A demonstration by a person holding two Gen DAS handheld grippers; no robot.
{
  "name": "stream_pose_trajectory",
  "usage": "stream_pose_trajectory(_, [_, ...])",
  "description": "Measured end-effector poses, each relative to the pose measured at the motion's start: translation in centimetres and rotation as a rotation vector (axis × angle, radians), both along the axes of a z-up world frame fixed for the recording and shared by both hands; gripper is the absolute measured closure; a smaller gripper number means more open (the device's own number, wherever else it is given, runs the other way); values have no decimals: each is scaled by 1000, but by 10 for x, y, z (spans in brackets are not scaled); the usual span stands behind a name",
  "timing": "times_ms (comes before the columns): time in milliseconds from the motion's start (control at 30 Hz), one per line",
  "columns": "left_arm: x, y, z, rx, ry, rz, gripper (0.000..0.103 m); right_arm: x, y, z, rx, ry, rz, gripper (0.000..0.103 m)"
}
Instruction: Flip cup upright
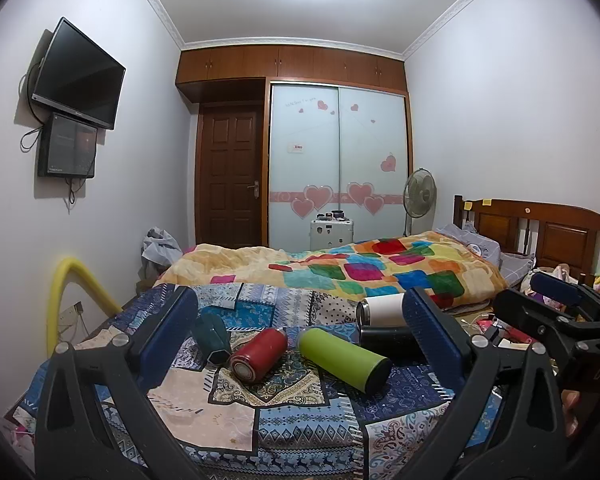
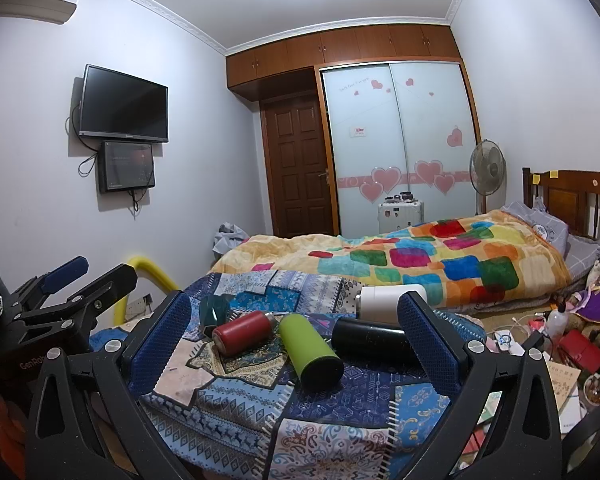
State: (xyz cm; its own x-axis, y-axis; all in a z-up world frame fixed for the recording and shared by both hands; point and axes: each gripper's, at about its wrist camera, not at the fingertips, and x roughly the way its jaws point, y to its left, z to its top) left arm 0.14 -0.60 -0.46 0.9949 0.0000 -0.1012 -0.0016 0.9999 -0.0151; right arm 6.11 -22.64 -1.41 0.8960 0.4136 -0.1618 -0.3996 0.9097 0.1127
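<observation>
Dark teal cup (image 1: 214, 334) lies toppled near the bed's left edge on the patchwork cover (image 1: 284, 420), then red (image 1: 259, 355), green (image 1: 345, 360), black (image 2: 370, 339) and white bottles (image 1: 382, 310) (all on their sides); left tongs (image 1: 300, 334) and right tongs (image 2: 296, 336) hover spread wide, grasping nothing

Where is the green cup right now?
The green cup lies on its side mid-frame in both views, on the patchwork cloth, between the red cup and black cup.
</observation>
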Motion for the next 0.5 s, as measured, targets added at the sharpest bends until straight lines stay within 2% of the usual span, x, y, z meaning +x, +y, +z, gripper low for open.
stream_pose_trajectory(500, [1, 1, -1, -3, 1, 0, 0, 2, 0, -3, 1, 2, 2, 0])
